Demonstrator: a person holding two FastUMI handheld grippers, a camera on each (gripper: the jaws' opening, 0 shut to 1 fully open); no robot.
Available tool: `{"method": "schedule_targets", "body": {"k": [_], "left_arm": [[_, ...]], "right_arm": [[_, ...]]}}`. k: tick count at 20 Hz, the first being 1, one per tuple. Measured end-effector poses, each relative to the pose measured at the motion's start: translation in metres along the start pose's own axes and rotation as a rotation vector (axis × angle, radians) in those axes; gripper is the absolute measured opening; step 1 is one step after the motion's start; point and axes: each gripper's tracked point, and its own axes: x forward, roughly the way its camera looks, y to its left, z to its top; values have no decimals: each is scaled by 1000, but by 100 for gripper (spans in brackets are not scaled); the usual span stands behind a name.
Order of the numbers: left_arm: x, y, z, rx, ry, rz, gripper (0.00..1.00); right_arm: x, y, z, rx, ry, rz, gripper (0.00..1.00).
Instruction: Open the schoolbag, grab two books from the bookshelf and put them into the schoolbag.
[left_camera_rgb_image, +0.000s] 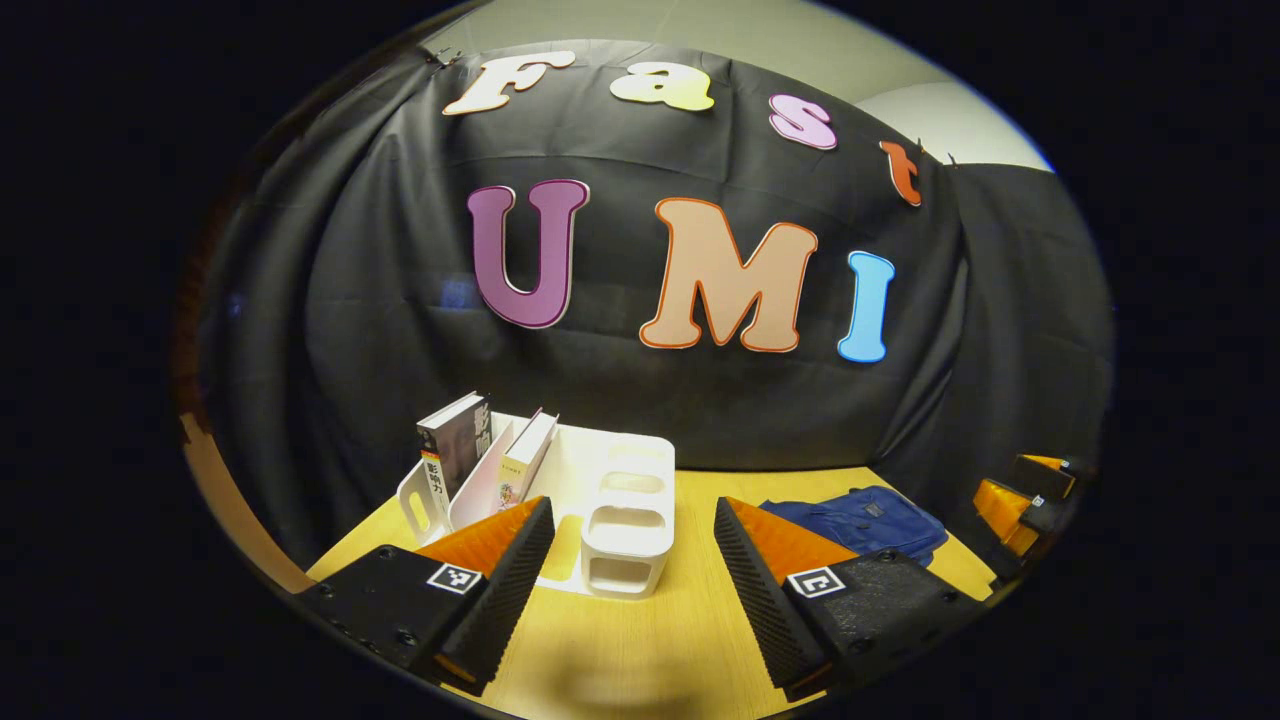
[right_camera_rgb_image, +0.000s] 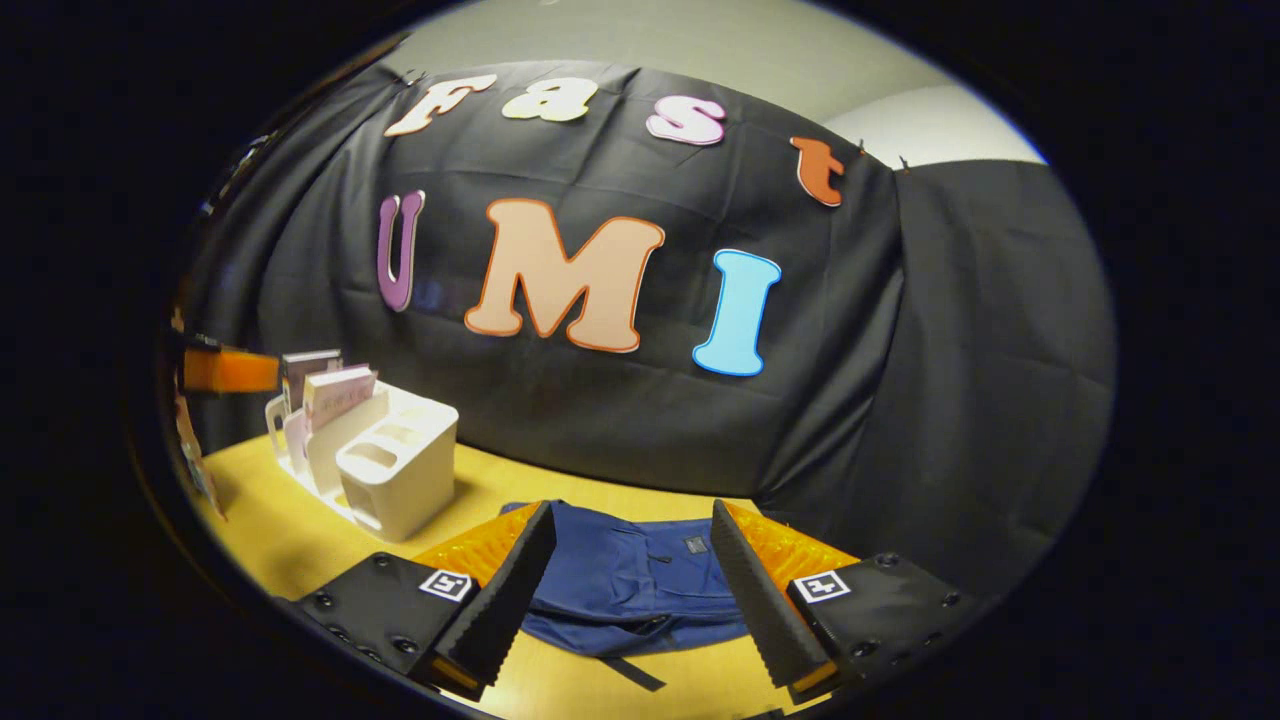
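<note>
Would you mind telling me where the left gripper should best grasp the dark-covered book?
Probably the top edge of the dark-covered book, from above. It stands tilted in the white bookshelf, whose dividers cover its lower part, leaving the top exposed. The open left gripper faces it.

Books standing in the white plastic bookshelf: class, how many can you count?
2. A black-covered book stands in the leftmost slot of the white plastic bookshelf; a white-covered book leans in the next slot. Others may be hidden.

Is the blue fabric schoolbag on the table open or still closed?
Apparently closed. The blue fabric schoolbag lies flat on the yellow wooden table, showing no gap or inside; the zipper is too small to confirm.
</note>
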Motion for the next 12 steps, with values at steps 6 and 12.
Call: {"method": "schedule_targets", "body": {"k": [6,12], "left_arm": [[-2,11,-7,9,18,28,95],[-4,26,-9,23,35,66,94]], "right_arm": [[7,12,-40,-174,54,-7,97],[19,21,-86,-398,84,-38,92]]}}
